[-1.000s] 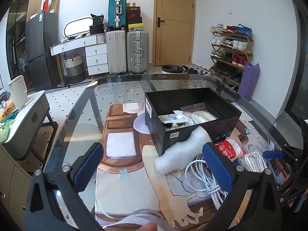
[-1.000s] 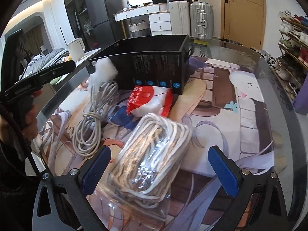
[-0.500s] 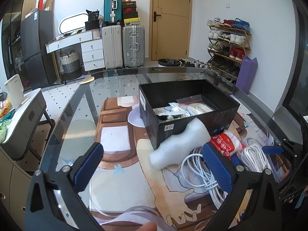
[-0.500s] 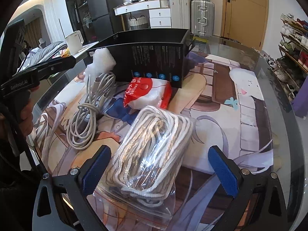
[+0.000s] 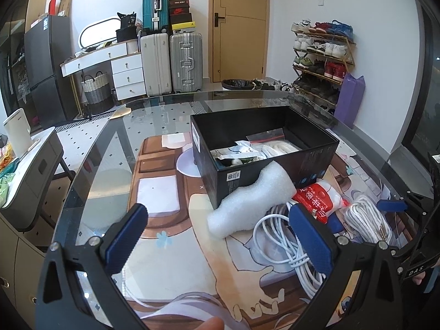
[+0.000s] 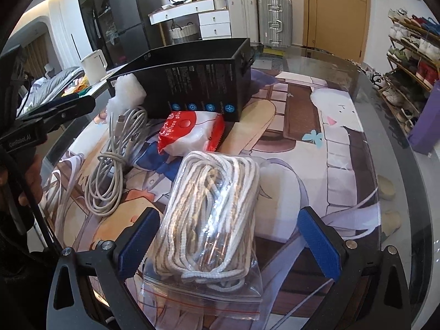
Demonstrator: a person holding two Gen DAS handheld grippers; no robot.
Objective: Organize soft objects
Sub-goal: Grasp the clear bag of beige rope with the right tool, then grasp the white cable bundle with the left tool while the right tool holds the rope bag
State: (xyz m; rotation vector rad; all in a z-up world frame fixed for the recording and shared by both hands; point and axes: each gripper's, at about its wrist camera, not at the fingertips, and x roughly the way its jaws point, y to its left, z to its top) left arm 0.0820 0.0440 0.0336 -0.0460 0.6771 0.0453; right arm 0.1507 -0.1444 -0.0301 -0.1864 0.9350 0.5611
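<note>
Glass table (image 5: 115, 143) carried a black box (image 5: 264, 148) at 12 o'clock. Left gripper (image 5: 220, 236) stood wide open, empty. Right gripper (image 6: 228, 239) gaped around bagged rope (image 6: 211, 214), foam (image 5: 247, 200) at 1 o'clock.

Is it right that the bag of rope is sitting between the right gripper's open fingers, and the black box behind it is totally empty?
Not quite. The bag of rope does sit between the open fingers of the right gripper, but the black box is not empty. The left wrist view looks down into it and shows packets and a clear bag already inside.
</note>
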